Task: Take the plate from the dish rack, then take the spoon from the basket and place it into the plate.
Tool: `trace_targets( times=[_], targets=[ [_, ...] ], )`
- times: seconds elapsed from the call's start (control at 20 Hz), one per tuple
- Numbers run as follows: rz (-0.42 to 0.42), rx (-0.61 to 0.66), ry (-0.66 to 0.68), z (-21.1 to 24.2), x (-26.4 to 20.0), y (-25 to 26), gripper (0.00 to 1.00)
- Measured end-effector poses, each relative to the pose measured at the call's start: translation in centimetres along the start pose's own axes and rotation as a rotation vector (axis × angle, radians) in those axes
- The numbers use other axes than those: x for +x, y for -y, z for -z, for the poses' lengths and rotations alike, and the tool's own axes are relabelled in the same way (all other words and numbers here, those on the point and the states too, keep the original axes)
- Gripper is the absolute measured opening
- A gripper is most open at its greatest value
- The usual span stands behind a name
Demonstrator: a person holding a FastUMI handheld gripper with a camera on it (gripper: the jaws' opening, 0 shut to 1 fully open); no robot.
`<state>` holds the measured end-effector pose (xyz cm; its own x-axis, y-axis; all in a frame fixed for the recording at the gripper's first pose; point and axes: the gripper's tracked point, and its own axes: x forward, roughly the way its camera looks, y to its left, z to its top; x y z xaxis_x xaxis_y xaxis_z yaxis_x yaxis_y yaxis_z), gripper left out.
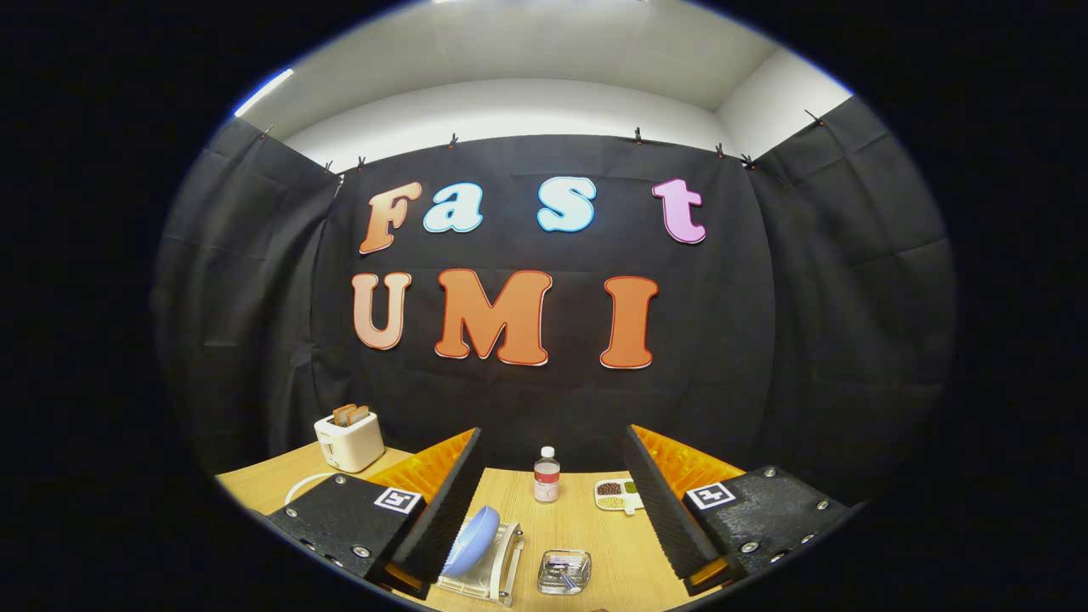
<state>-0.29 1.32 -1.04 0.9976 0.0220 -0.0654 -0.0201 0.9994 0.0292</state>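
Observation:
A light blue plate [473, 539] stands on edge in a white dish rack [497, 571] on the wooden table, just beside the inner face of my left finger. To the right of the rack sits a small clear basket [564, 571] with a spoon [562, 578] lying in it, between my fingers. My gripper [552, 493] is open and held high above the table, with nothing between its fingers.
A white toaster [349, 440] with bread in it stands at the back left, its cord looping on the table [586, 518]. A small clear bottle [546, 475] and a divided snack dish [618, 495] sit farther back, between my fingers.

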Motion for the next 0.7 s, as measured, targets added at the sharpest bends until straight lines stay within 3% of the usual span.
trace_targets(
  times=[0.4, 0.7],
  targets=[
    [-0.037, -0.005, -0.091, 2.3, 0.4, -1.5, 0.97],
    [-0.143, 0.046, -0.238, 5.3, 2.0, -4.7, 0.97]
  ],
)
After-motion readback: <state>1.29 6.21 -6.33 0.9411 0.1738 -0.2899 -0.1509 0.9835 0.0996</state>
